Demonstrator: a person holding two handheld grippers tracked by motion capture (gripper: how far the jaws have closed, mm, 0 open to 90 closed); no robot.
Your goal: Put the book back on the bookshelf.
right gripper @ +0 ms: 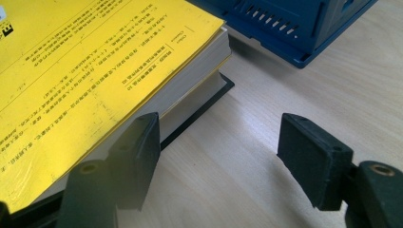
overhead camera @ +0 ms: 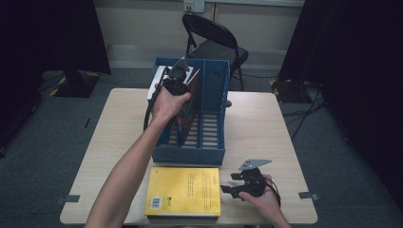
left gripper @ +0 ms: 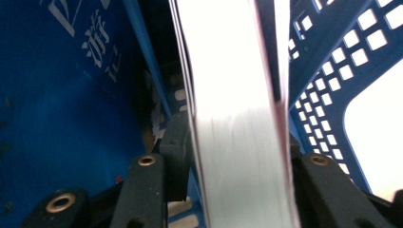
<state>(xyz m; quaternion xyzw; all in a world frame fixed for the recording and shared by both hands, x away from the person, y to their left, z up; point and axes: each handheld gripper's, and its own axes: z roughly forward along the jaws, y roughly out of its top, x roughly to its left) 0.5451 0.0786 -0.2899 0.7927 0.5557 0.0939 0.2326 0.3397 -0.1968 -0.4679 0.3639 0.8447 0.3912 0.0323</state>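
The left tongs [overhead camera: 177, 76] are at upper centre of the high view, reaching down into the left bay of the blue rack [overhead camera: 215, 114] that stands mid-counter [overhead camera: 266, 123]. Between their jaws stands a book [left gripper: 237, 118], upright on edge, its white page block running up the middle of the left gripper view. The jaws sit on either side of it at the bottom of that frame. The left pad lies just beside the cover. The right jaw's contact is hidden behind the pages, so I cannot tell whether the book is gripped or merely flanked. The rack's solid blue wall fills the left of that view, and its pierced divider the right.

The right tongs [overhead camera: 231, 186] rest low on the counter at lower right of the high view, held in the person's hand [overhead camera: 263, 199]. In the right gripper view their jaws stand well apart with bare wood between them and nothing held. The left jaw is just beside the corner of a yellow book [right gripper: 81, 71], which lies flat on a dark-covered book [right gripper: 209, 102] beneath it. In the high view this stack sits at the counter's near edge, just in front of the rack. A folding chair [overhead camera: 214, 42] stands beyond the counter at top centre.
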